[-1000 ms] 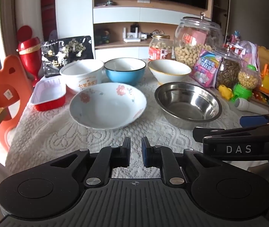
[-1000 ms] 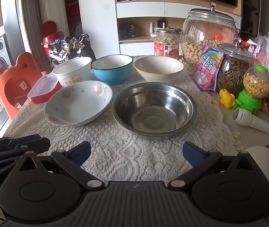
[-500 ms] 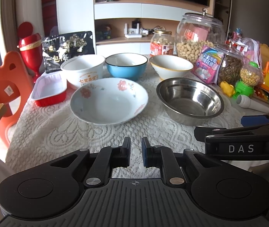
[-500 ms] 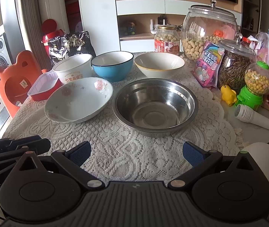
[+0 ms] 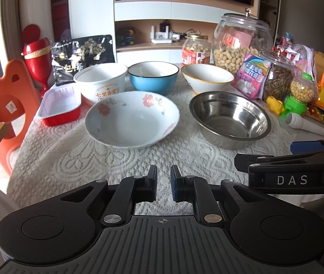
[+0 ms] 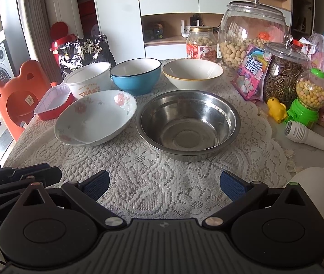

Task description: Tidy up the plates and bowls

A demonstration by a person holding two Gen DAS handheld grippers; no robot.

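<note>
Nothing gathered yet: right gripper (image 6: 164, 183) spread wide facing the steel bowl (image 6: 188, 123), left gripper (image 5: 163, 186) nearly closed and empty, so stacking probably starts with a rim grasp.

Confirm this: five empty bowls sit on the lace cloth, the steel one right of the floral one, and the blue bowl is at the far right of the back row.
Wrong on one point: the blue bowl sits in the middle of the back row, between the white printed bowl and the yellow-rimmed bowl. The right wrist view shows it. The rest stands.

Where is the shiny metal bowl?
The metal bowl sits mid-table in the right wrist view, right of the flowered bowl and in front of the white bowl with the yellow rim.
</note>
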